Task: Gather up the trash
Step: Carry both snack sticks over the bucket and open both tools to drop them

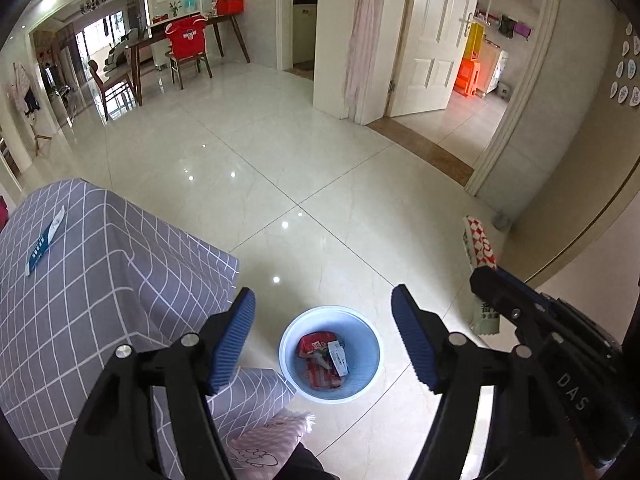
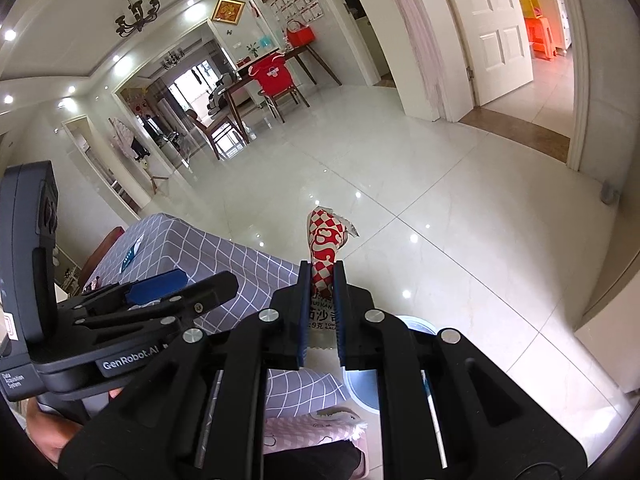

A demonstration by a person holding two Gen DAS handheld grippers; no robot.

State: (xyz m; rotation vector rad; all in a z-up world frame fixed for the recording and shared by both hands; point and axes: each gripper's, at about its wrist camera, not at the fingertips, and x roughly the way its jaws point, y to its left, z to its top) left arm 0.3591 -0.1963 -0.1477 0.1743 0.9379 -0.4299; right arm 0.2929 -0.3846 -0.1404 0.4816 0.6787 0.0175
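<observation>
A pale blue trash bin stands on the tiled floor below my left gripper, whose blue pads are spread wide apart with nothing between them. Red packets and a small white box lie in the bin. My right gripper is shut on a red-and-white checkered sachet that sticks up past its fingertips; the same sachet shows in the left wrist view, right of the bin. The bin's rim peeks out beneath the right gripper. A blue-and-white wrapper lies on the table.
A table under a grey checked cloth stands left of the bin. A pink patterned cloth hangs at its near corner. Glossy floor tiles stretch to a dining table and chairs. An open doorway is at right.
</observation>
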